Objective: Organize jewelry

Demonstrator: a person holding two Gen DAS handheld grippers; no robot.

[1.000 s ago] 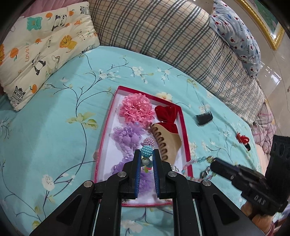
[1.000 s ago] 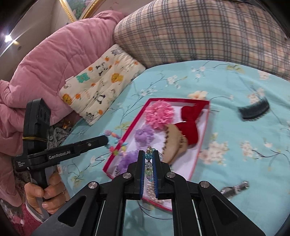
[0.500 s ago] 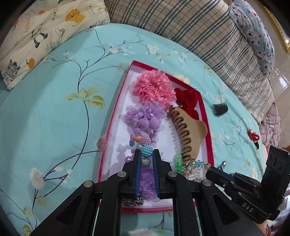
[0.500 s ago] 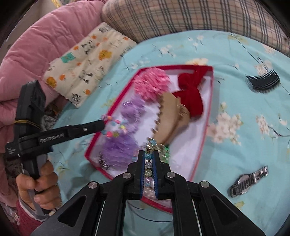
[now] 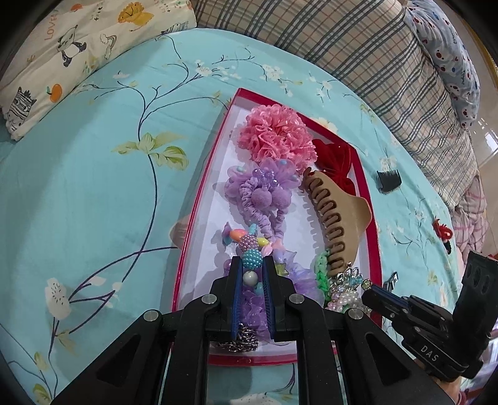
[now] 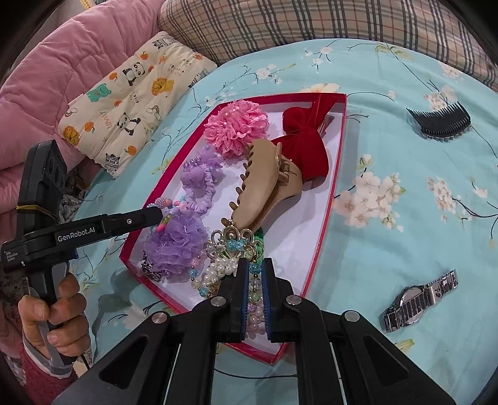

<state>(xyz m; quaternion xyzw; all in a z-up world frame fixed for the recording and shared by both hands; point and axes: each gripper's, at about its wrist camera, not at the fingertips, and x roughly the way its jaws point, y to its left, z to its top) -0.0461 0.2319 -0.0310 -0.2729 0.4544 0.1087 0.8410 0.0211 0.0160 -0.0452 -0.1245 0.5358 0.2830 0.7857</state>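
Both grippers are over the red-rimmed tray [image 6: 330, 199] on the teal floral bedspread [image 5: 93, 187]; the left gripper [image 5: 252, 268] has its blue pads pinched on a string of colourful beads [image 5: 249, 246], the teal pearly bead wedged right at the fingertips, the rest of the strand trailing onto the tray's white floor near its left rim; the right gripper [image 6: 255, 274] is clamped on a beaded pearl bracelet [image 6: 218, 271] at the tray's near corner, the pearls bunched just in front of the jaws beside a gold crown clip [image 6: 232, 241].

Inside the tray it's crowded; the pink ruffled scrunchie [image 5: 277, 137] sits at the far end; the red velvet bow [image 6: 306, 149] presses against the right rim; the beige claw clip [image 6: 264, 187] lies diagonally down the middle, touching the bow; purple scrunchies [image 6: 199, 183] fill the left side, a purple mesh one [image 6: 179, 246] nearest the front edge with a dark chain [image 6: 151, 268] beside it; the only bare white strip runs along the right rim, between claw clip and wall.

Outside the tray there's open bedspread to the right; a black comb [image 6: 442, 121] lies well apart near the plaid pillow [image 6: 311, 21]; a metal wristwatch [image 6: 417, 302] lies near the right gripper; the cartoon-print pillow [image 6: 130, 102] borders the left.
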